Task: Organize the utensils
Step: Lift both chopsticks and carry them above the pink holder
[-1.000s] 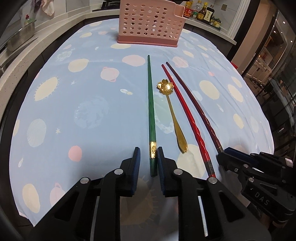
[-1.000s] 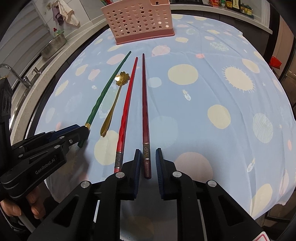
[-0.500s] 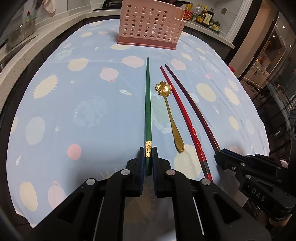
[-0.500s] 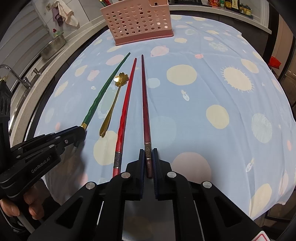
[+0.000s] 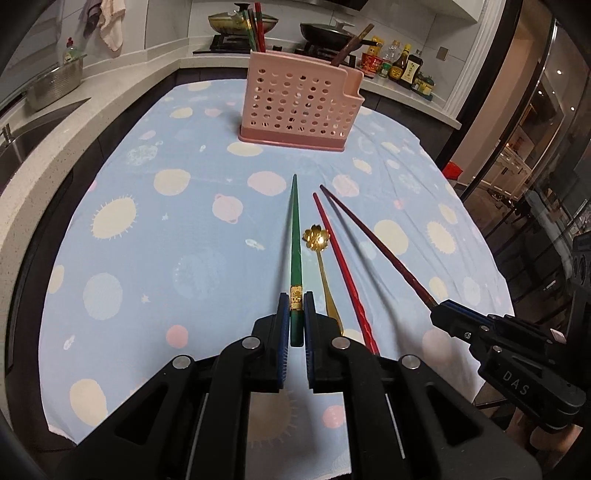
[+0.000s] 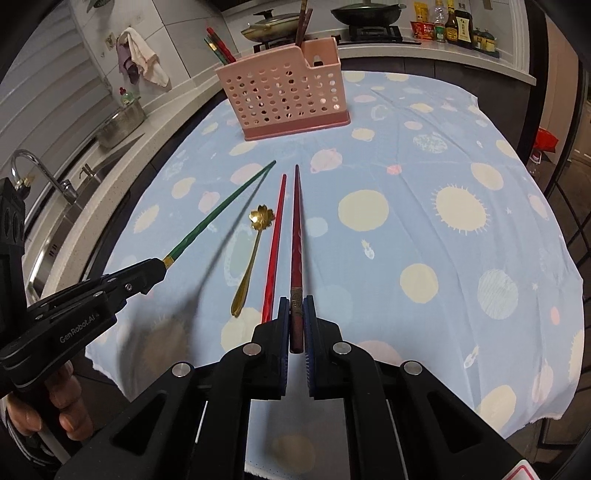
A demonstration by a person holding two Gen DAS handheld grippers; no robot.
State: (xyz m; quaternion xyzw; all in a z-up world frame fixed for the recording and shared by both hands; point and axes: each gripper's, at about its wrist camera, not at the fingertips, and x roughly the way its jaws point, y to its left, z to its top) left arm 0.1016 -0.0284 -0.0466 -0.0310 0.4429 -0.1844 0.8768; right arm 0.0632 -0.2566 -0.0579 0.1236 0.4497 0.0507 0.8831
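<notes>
My left gripper (image 5: 296, 308) is shut on the butt end of a green chopstick (image 5: 295, 240), which hangs lifted above the cloth, tip pointing away. My right gripper (image 6: 296, 314) is shut on the end of a dark red chopstick (image 6: 296, 229), also raised off the cloth. In the right wrist view the left gripper (image 6: 159, 271) holds the green chopstick (image 6: 221, 206) at the left. A bright red chopstick (image 5: 341, 262) and a gold flower-headed spoon (image 5: 321, 258) lie on the cloth between the two lifted sticks. A pink perforated utensil holder (image 5: 299, 107) stands at the far end.
The table is covered by a light blue cloth (image 5: 147, 229) with pastel planets. The holder has several chopsticks standing in it. Behind it run a counter with pans (image 5: 240, 20) and sauce bottles (image 5: 402, 66); a sink and tap (image 6: 33, 173) are at the left.
Both grippers closed on their chopsticks and then rose, lifting the green and the dark red chopstick off the cloth. The red chopstick and the spoon stayed where they lay.
</notes>
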